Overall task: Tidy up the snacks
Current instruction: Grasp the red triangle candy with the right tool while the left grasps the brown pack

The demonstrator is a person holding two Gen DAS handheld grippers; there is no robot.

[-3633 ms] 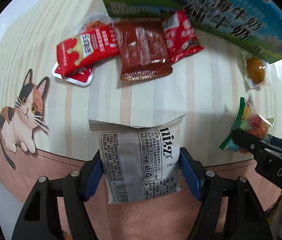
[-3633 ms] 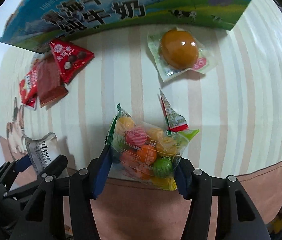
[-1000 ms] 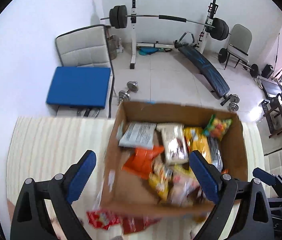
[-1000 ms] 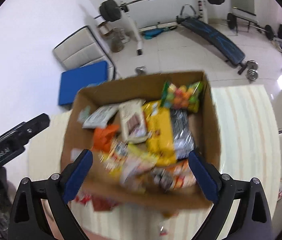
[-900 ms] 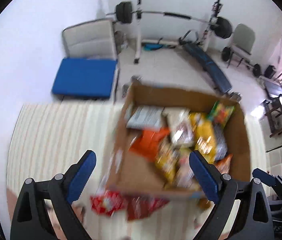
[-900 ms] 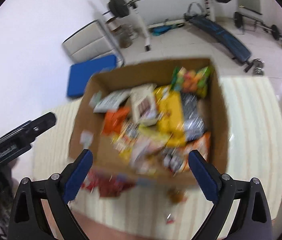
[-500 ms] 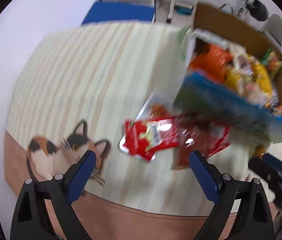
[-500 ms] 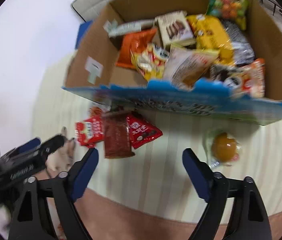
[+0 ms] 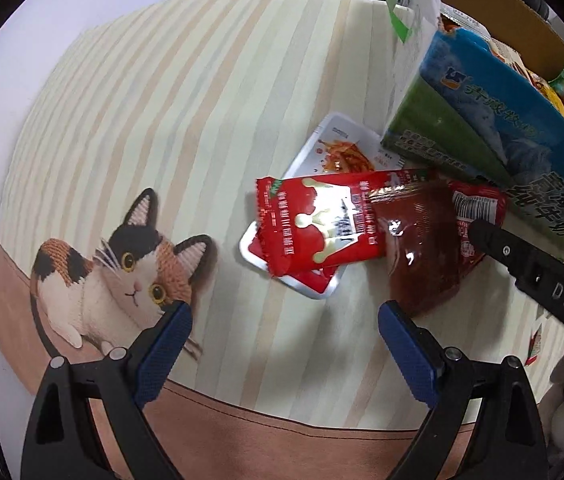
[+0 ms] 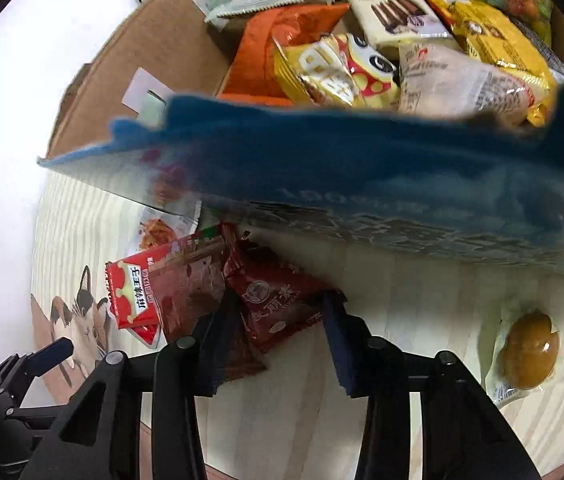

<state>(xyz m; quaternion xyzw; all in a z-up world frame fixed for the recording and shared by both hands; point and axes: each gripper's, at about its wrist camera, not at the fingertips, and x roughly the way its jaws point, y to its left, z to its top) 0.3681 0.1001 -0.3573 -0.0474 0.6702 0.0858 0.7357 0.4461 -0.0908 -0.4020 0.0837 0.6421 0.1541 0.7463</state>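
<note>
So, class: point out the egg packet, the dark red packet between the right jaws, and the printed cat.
egg packet (image 10: 529, 346): right wrist view, on the brown egg.
dark red packet (image 10: 278, 300): right wrist view, middle of its face.
printed cat (image 9: 130, 272): left wrist view, on its face.

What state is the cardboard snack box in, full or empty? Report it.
Nearly full: the brown cardboard snack box holds packets piled close to its rim, including an orange packet and a yellow one.
</note>
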